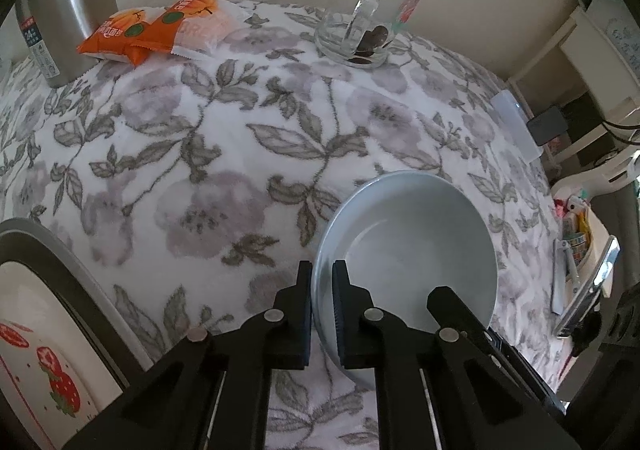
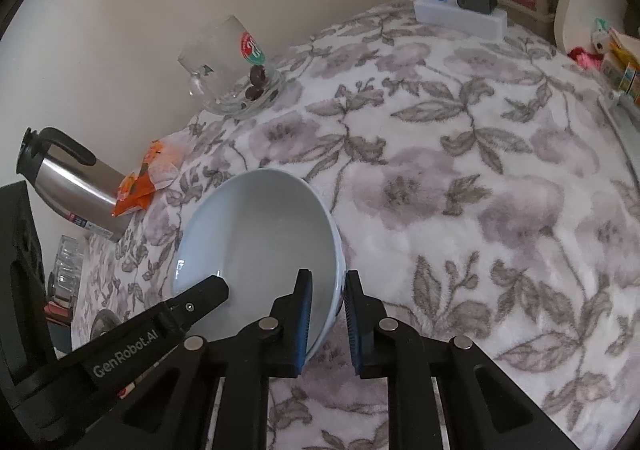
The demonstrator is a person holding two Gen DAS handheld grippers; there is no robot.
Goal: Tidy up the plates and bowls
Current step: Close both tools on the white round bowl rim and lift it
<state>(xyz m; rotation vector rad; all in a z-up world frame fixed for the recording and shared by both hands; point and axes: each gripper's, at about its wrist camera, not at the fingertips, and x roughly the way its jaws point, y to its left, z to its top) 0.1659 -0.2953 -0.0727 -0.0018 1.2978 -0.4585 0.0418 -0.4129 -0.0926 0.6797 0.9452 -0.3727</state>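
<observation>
Bowl: a pale blue bowl [image 1: 404,250] sat on the floral tablecloth [image 1: 200,153], empty, near the front right part of the table in the left wrist view; it looked tipped slightly, though the fisheye made that hard to judge
Left gripper: the left gripper [image 1: 322,306] straddled the bowl's left rim, one finger outside the wall and one inside; the pads were close against the rim, clamped on it
Right gripper: the right gripper [image 2: 326,314] straddled the opposite rim of the bowl [image 2: 256,250], its left finger inside and its right finger outside; a narrow gap showed beside the outer pad, so I could not tell whether it was gripping or only set around the rim
Cross view: the tip of the left gripper's body, marked GenRobot.AI, reached into the bowl from the lower left in the right wrist view
Plate: a plate with a strawberry print [image 1: 44,350] and a dark rim lay at the lower left edge of the left wrist view, well apart from the bowl
Glass mug: a clear glass mug [image 1: 368,9] stood near the wall on a glass saucer holding a few dark round pieces
Snack packets: orange snack packets [image 1: 152,29] lay beside a steel thermos [image 1: 68,9] at the back left
Far edge: a white power strip [image 2: 460,15] with a dark adapter plugged in sat at the table's far right corner
</observation>
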